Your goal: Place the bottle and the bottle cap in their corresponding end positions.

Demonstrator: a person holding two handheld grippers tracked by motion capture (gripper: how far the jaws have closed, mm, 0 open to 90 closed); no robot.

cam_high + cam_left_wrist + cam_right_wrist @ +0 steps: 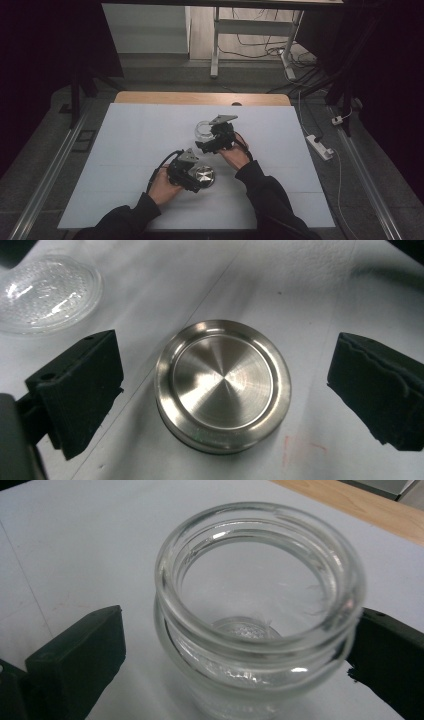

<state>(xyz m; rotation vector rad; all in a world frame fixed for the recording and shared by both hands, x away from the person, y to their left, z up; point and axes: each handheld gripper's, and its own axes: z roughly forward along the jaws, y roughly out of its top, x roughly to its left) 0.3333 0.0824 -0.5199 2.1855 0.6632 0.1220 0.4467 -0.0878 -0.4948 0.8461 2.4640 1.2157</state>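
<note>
A steel lid (223, 386) lies flat on the white table (130, 150) between the wide-open jaws of the left gripper (220, 390), touched by neither pad. Just beyond it, an open glass jar (257, 610) stands upright between the spread jaws of the right gripper (240, 655), the left pad clear, the right one hard against the glass.

No legible text or markings anywhere.

light: dim room, table lit from above | glare: metal lid (223, 385) | focus: slightly soft, grainy
</note>
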